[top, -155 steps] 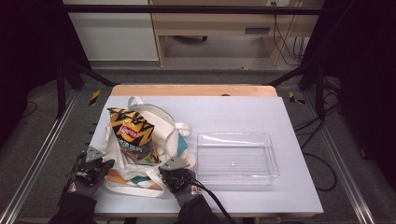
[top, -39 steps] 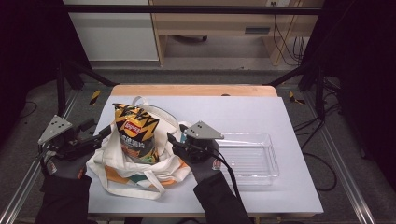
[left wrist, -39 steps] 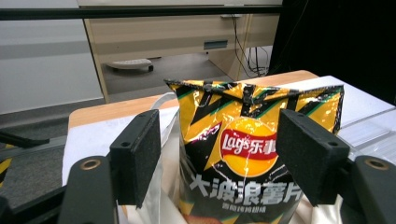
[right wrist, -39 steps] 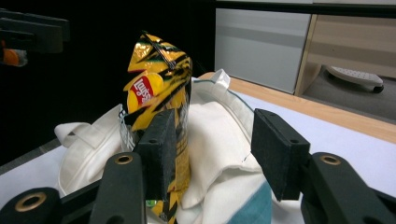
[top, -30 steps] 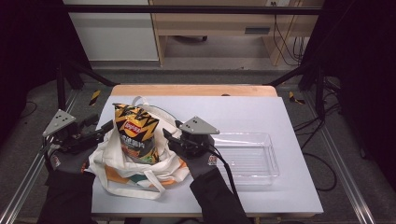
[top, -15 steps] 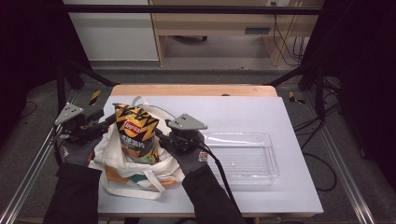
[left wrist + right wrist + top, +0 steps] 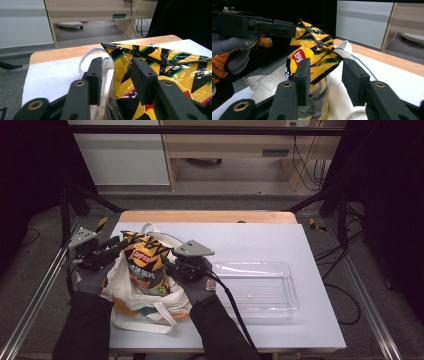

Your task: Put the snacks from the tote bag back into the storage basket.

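A yellow and black chips bag (image 7: 145, 265) stands upright inside a white tote bag (image 7: 150, 307) on the white table (image 7: 260, 237). My left gripper (image 7: 117, 244) reaches in from the left at the bag's upper edge. Its jaws have just been closing, and in the left gripper view the left gripper (image 7: 117, 62) straddles the chips bag's (image 7: 160, 65) corner with a gap still showing at one pad. My right gripper (image 7: 167, 262) comes in from the right. Its jaws, also closing, frame the chips bag (image 7: 312, 50) in the right gripper view, where the right gripper (image 7: 327, 62) stands open.
A clear plastic tray (image 7: 250, 266) lies to the right of the tote. A tote handle (image 7: 85, 58) loops up behind the bag. A gloved hand (image 7: 234, 52) carries the other gripper. Metal frame rails run along both table sides.
Both grippers have moved inward toward the chips bag from either side. Their jaws have narrowed around its top. The tote's rim has bunched closer around the bag.
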### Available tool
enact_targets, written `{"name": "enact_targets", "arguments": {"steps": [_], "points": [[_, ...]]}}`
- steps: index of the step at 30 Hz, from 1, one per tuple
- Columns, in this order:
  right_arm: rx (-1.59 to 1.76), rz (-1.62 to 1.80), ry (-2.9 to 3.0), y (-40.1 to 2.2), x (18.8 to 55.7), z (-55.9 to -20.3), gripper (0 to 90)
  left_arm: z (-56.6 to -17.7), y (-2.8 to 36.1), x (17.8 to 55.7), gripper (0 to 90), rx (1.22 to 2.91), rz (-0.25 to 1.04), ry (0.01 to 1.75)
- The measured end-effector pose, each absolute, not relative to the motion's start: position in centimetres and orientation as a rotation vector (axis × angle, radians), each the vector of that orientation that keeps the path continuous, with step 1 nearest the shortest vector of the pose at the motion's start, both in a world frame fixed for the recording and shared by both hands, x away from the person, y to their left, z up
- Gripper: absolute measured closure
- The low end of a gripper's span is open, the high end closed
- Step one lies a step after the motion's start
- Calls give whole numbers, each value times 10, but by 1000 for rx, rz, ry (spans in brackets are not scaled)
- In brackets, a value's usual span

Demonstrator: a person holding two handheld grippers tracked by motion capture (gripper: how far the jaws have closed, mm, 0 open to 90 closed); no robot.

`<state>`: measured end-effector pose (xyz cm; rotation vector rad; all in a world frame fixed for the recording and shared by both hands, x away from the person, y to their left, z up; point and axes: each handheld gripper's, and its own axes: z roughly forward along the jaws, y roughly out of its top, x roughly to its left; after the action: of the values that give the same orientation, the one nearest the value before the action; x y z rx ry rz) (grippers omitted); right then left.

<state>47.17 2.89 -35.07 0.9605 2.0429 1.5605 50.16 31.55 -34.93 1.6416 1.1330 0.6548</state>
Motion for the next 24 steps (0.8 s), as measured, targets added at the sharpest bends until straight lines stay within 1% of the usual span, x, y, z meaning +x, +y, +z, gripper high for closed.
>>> {"name": "enact_targets", "arguments": {"steps": [2, 3, 5, 8, 9, 10, 11, 12, 13, 14, 15, 16, 17, 24], "points": [[958, 1559, 2045, 30, 473, -351, 608, -350, 316, 502, 633, 1643, 652, 1136], [963, 1560, 2053, 33, 473, -352, 643, -351, 316, 503, 672, 1643, 648, 1140], [959, 1560, 2055, 33, 474, -353, 658, -353, 317, 504, 710, 1643, 639, 1148], [955, 1551, 2052, 36, 473, -352, 716, -356, 317, 506, 765, 1648, 623, 1149], [955, 1551, 2052, 36, 473, -352, 716, -356, 317, 506, 782, 1648, 623, 1149], [953, 1556, 2054, 36, 473, -352, 749, -356, 316, 505, 799, 1650, 626, 1142], [953, 1556, 2054, 36, 473, -352, 749, -356, 316, 505, 813, 1650, 626, 1142], [954, 1562, 2054, 37, 474, -353, 788, -356, 316, 505, 835, 1648, 625, 1137], [954, 1562, 2054, 37, 474, -353, 788, -356, 316, 505, 849, 1648, 625, 1137], [952, 1572, 2059, 37, 473, -353, 837, -357, 317, 504, 867, 1650, 619, 1134], [952, 1572, 2059, 37, 473, -353, 837, -357, 317, 504, 873, 1650, 619, 1134], [943, 1575, 2064, 38, 473, -353, 876, -356, 317, 503, 879, 1654, 620, 1132], [940, 1574, 2065, 39, 473, -353, 886, -356, 317, 502, 885, 1656, 622, 1130], [942, 1566, 2071, 34, 471, -350, 896, -352, 315, 493, 898, 1657, 621, 1114]]}}
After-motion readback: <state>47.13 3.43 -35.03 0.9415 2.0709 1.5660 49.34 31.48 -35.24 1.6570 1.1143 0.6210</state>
